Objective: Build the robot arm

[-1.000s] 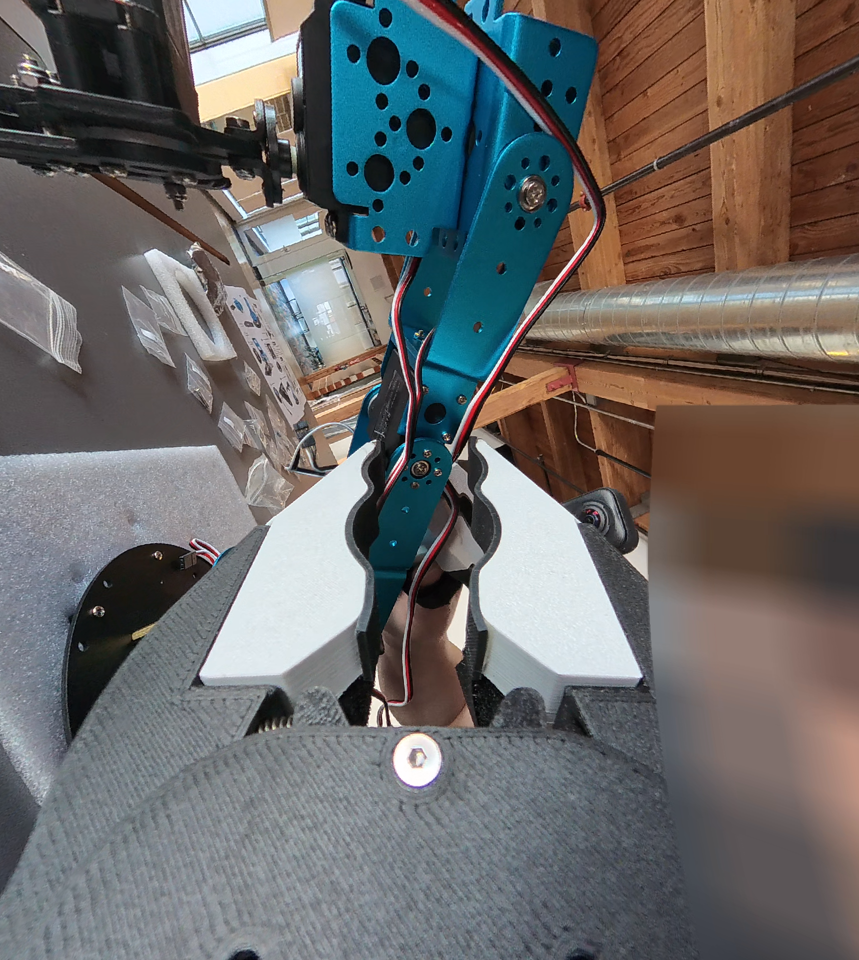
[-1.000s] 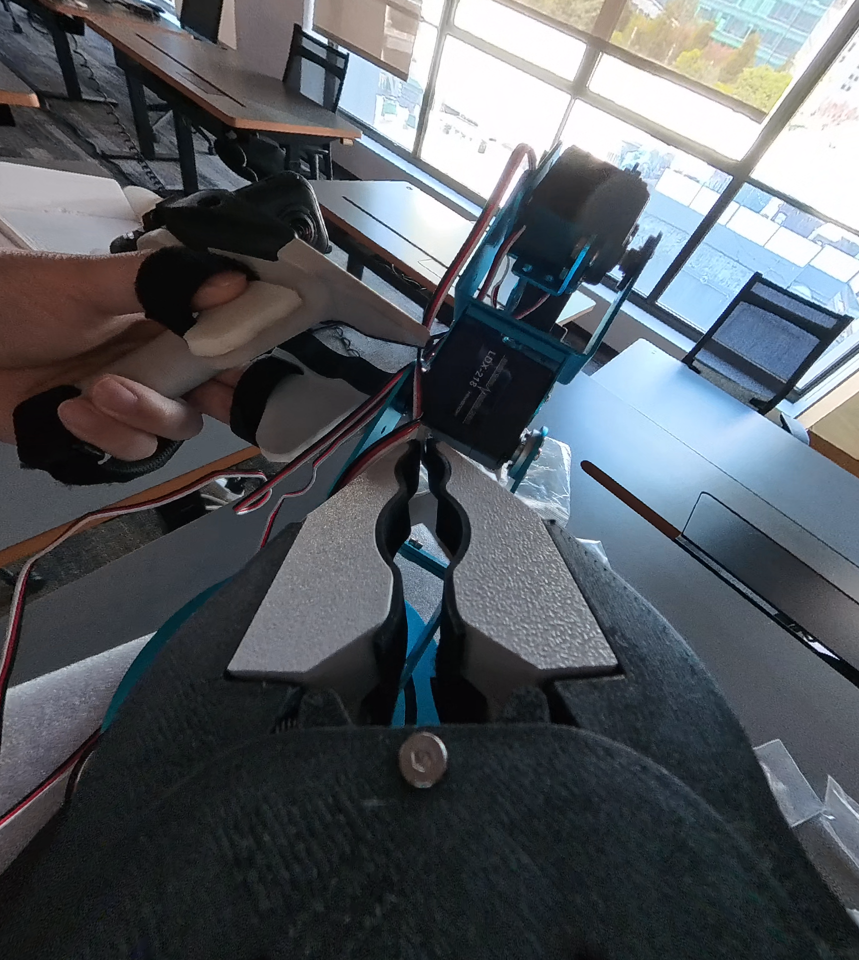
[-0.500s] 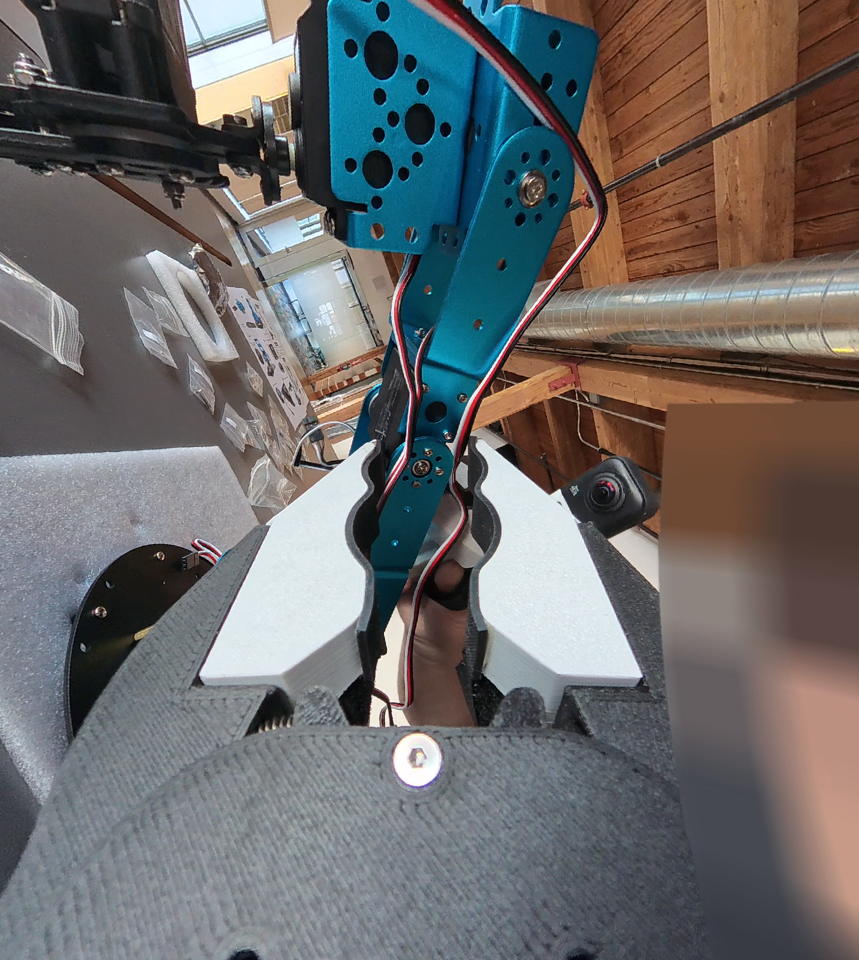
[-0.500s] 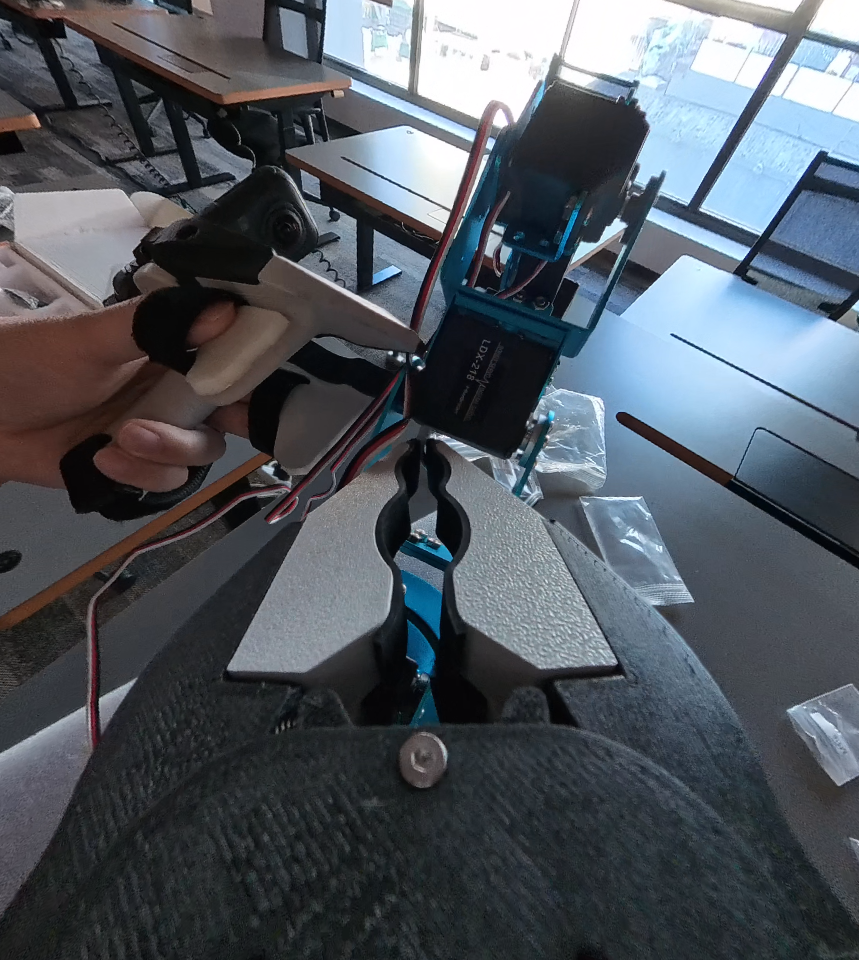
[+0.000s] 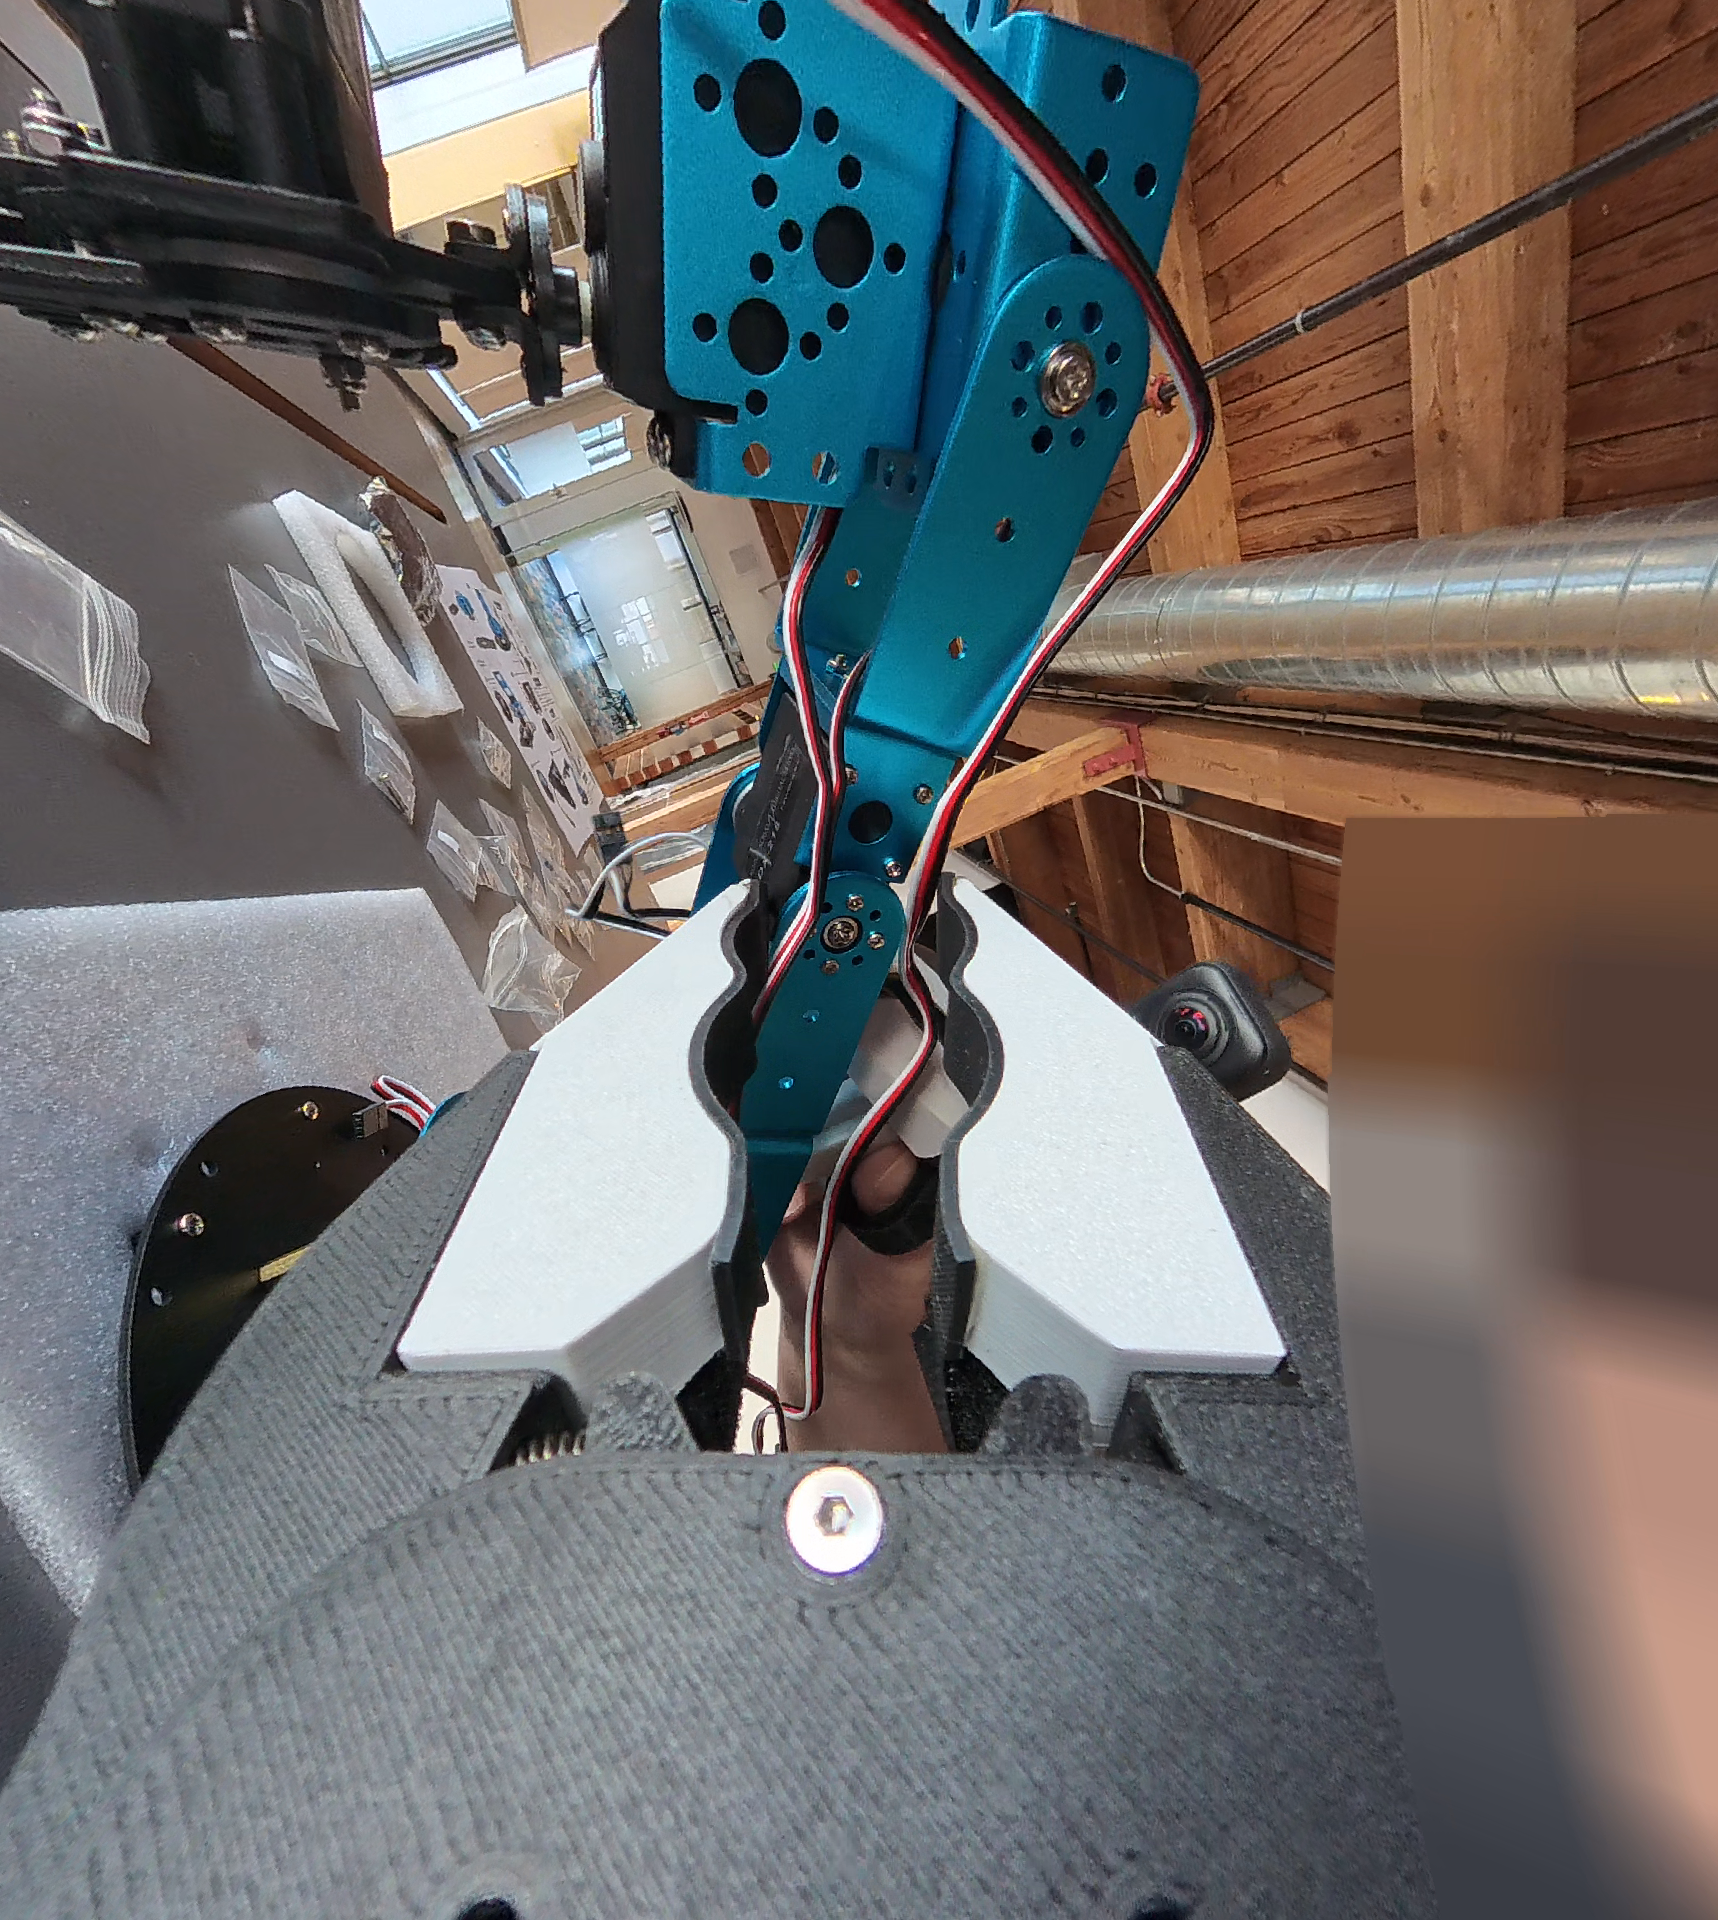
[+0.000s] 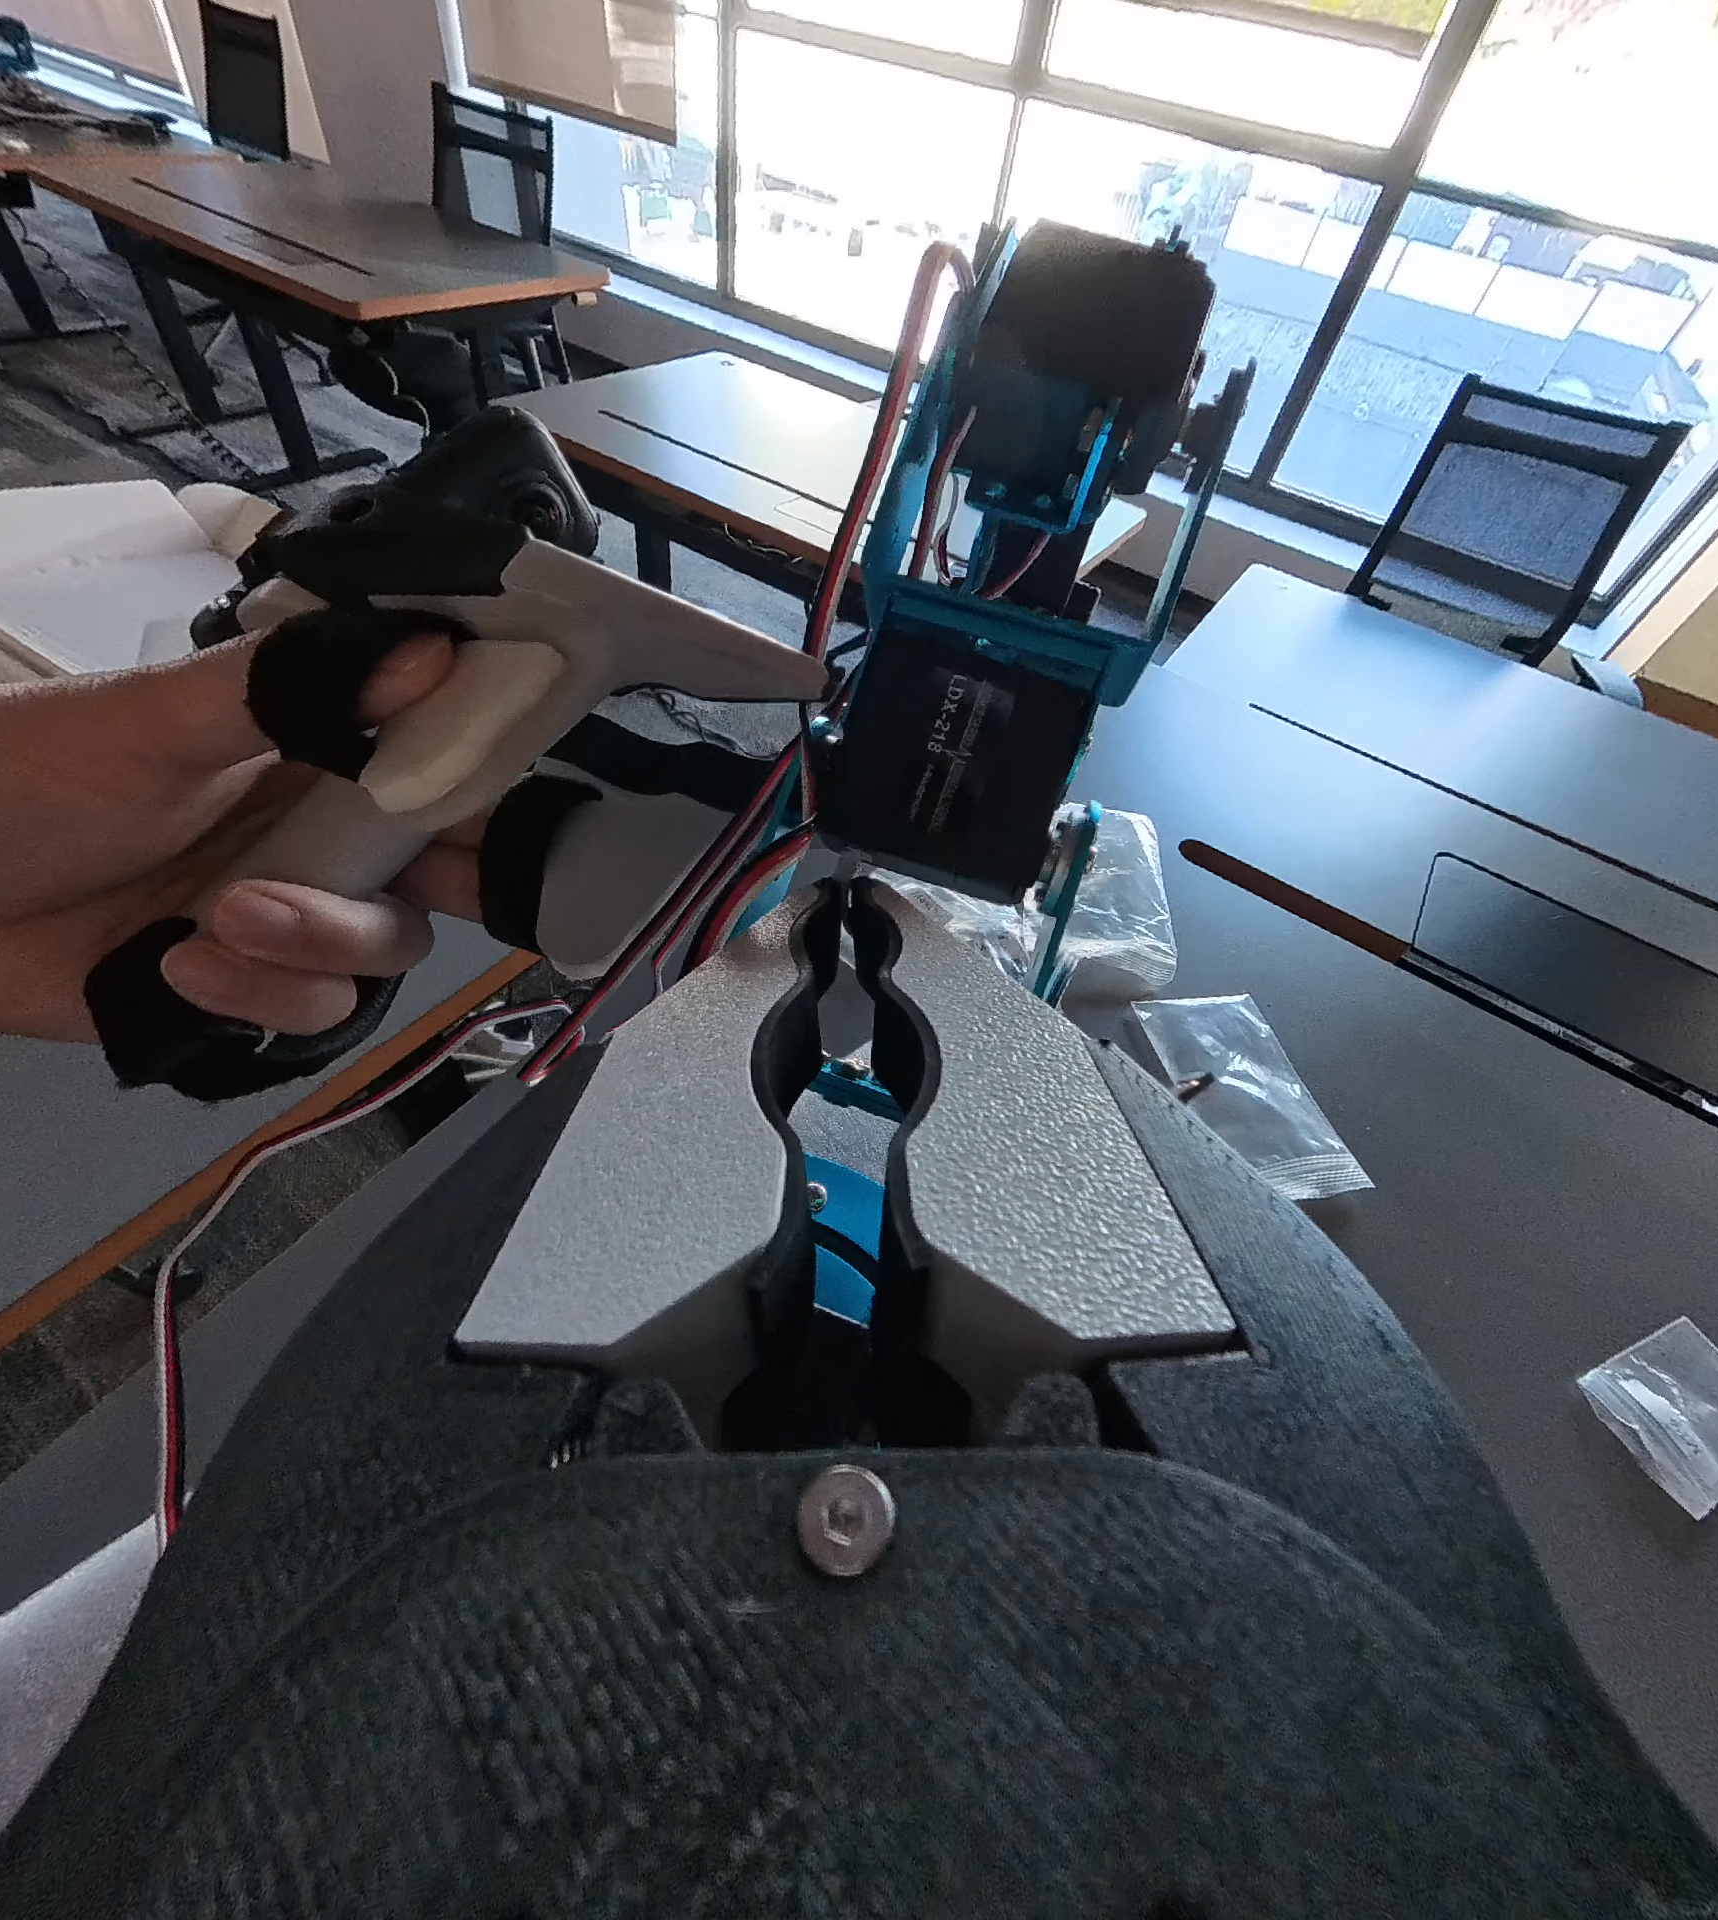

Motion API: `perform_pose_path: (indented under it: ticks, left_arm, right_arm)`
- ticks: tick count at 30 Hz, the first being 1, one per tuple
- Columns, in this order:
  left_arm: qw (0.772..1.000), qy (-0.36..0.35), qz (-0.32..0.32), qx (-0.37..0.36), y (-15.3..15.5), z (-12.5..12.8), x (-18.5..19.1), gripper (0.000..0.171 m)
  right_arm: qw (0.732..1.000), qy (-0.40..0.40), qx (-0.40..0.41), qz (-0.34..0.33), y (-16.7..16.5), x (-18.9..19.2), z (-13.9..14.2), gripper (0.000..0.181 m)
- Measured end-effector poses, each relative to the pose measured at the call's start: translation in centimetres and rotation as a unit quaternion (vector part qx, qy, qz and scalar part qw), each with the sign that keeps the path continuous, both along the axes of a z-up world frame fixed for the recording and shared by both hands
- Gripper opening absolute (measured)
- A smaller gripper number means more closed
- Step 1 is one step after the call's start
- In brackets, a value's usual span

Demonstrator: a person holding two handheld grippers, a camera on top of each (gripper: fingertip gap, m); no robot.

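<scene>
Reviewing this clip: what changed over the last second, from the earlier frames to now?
Nothing was taken hold of or let go. The right wrist view tipped down: more dark table and plastic bags show. In the left wrist view the other hand-held gripper's camera came out beside the white finger. The left hand-held gripper stayed shut on the blue arm; the right hand-held gripper stayed at its base.

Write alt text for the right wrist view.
The right gripper, fingers nearly closed, pinches a small tab under the black servo of a blue robot arm kit. A hand holds the left gripper against the kit's left side, above a dark table strewn with small plastic bags.
</scene>
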State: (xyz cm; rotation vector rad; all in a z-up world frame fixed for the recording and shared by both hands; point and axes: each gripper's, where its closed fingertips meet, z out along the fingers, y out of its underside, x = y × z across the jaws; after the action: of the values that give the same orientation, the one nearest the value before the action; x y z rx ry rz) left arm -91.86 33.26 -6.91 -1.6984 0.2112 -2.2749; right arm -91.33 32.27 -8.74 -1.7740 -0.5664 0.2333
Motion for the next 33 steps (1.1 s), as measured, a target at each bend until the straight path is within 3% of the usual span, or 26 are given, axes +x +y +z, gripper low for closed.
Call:
perform_pose_path:
  ticks: [33]
  left_arm:
    - [1.0, -0.014, -0.005, -0.005, -0.07, 0.01, -0.17, 0.03]
  right_arm:
    - [1.0, 0.003, 0.02, -0.01, 0.04, -0.06, 0.01, 0.001]
